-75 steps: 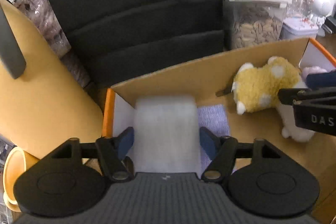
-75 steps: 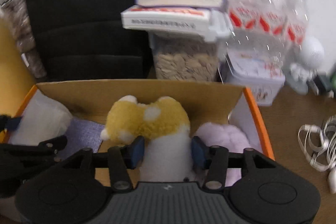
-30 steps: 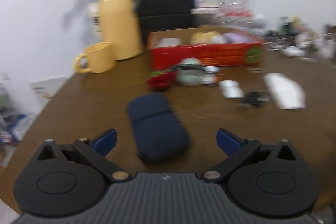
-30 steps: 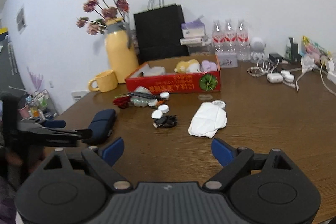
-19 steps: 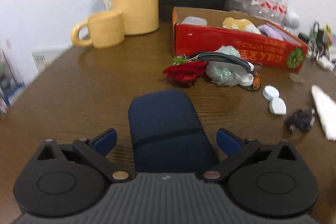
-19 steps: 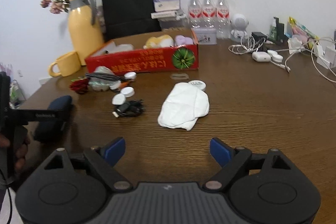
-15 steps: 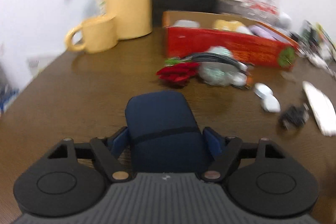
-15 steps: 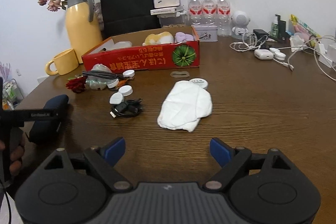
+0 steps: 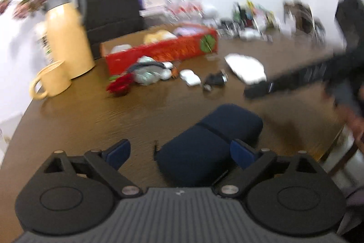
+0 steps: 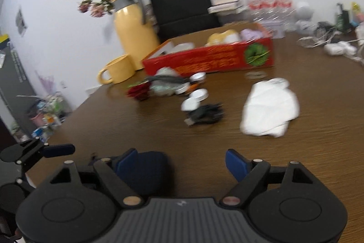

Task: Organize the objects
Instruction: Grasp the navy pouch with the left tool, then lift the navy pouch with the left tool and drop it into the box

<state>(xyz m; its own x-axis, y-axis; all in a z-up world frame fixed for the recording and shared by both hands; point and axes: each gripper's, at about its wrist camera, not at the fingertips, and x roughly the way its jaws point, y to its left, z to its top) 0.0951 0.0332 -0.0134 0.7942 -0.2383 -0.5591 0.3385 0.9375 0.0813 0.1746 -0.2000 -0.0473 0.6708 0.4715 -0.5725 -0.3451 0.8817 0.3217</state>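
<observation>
On a dark wooden table (image 10: 318,140), a navy zip pouch (image 9: 209,147) lies flat between the blue pads of the left gripper (image 9: 179,150), whose jaws are opening; the right-hand pad sits against or just beside the pouch's edge, the other stands clear of it. From the right wrist camera, the right gripper (image 10: 182,164) has its jaws closing with only part of the pouch (image 10: 147,171) showing by its left pad, the far pad over bare wood; nothing is gripped. Toward the back of the table stands a red cardboard box (image 10: 211,59) printed with gold characters, too blurred to read, and a green round emblem; plush toys in yellow and lilac rest inside it. In front of the box lie a red fabric flower (image 10: 138,91), a pale green bundle with a dark band, white round caps (image 10: 195,98), a coiled black cable (image 10: 204,116) and a crumpled white cloth (image 10: 268,111). A yellow thermos jug (image 10: 134,35) with dried flowers beside it and a matching yellow mug (image 10: 118,70) stand to the left, a black paper bag (image 10: 182,6) behind them. Water bottles (image 10: 266,3) carry red labels whose writing cannot be made out. Motion blur softens much of the left wrist view.
</observation>
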